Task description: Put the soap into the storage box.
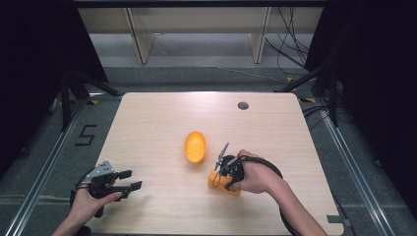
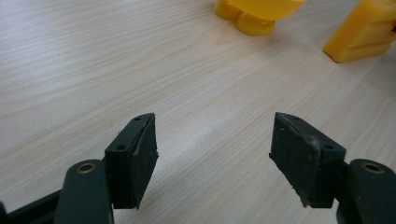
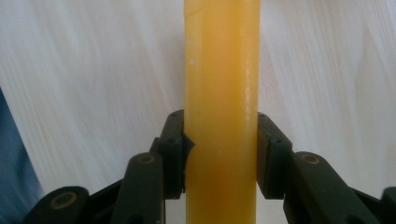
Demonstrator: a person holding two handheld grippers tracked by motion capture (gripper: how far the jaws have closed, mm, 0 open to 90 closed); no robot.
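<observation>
An orange-yellow block (image 1: 222, 184) lies on the wooden table (image 1: 162, 113) right of centre, near the front. My right gripper (image 1: 222, 173) points down and is shut on it. In the right gripper view the block (image 3: 222, 70) runs up as a smooth bar, pinched between both pads of the gripper (image 3: 220, 140). A yellow oval dish with small holes (image 1: 195, 146) rests at mid-table, just left of the block. My left gripper (image 1: 133, 179) hovers at the front left, open and holding nothing. Beyond that gripper (image 2: 212, 154) are the dish's feet (image 2: 254, 16) and the block (image 2: 362, 32).
A small dark round grommet (image 1: 243, 105) sits in the table near its far edge. Dark stands and cables line the floor on both sides. A taped number 5 (image 1: 86, 134) marks the floor at the left.
</observation>
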